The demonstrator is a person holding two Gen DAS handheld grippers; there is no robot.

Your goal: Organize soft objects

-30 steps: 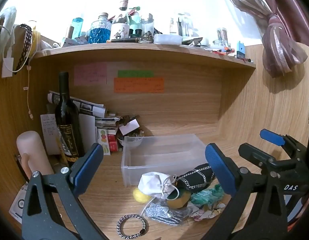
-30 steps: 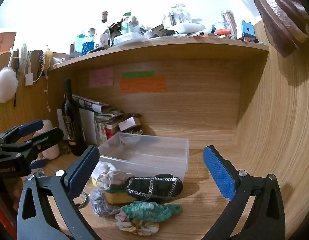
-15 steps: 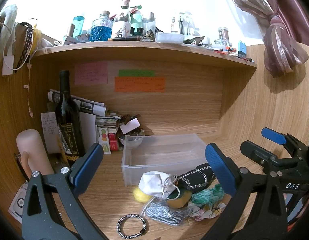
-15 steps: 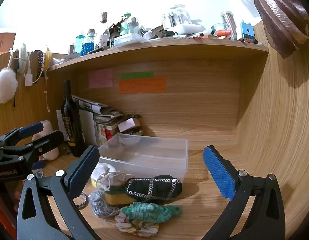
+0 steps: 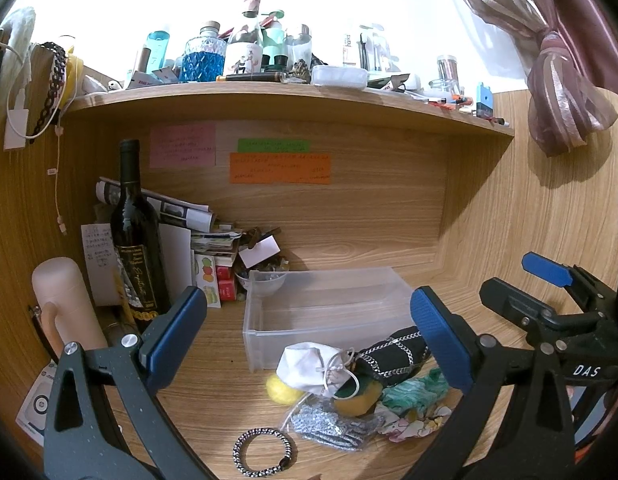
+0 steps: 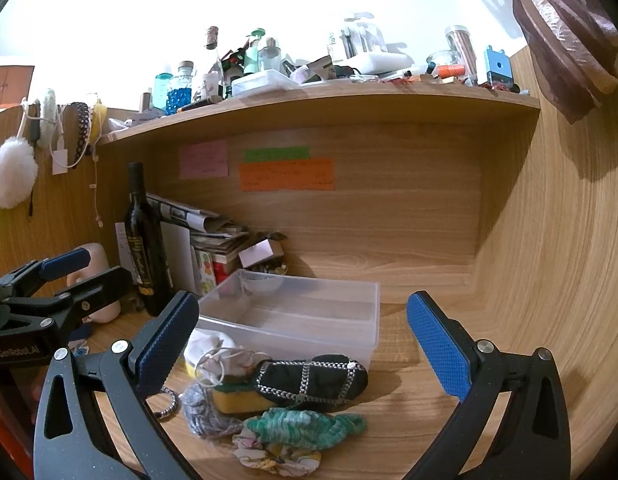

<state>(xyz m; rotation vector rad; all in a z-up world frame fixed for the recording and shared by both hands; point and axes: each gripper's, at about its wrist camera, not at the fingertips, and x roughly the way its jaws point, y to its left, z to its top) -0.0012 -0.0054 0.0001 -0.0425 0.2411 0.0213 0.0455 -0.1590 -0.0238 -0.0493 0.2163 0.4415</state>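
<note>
A pile of soft objects lies on the wooden desk in front of a clear plastic bin [image 5: 321,312] [image 6: 297,316]: a black pouch with silver chain pattern [image 5: 393,356] [image 6: 309,378], a white drawstring bag [image 5: 309,368] [image 6: 213,354], a yellow-green sponge [image 6: 237,398], a green knitted piece [image 6: 305,428] [image 5: 417,390], a floral scrunchie [image 6: 273,454] and a grey glitter pouch [image 5: 329,428]. My left gripper [image 5: 309,340] is open above the pile. My right gripper [image 6: 303,344] is open over it too. Both are empty.
A dark wine bottle [image 5: 135,236] [image 6: 143,240], stacked papers and small boxes stand at the back left. A beaded bracelet [image 5: 263,452] lies near the front. A pink cylinder [image 5: 63,304] stands at the left. A cluttered shelf runs above.
Both views have shifted only slightly; the grippers stay open and the pile has not moved.
</note>
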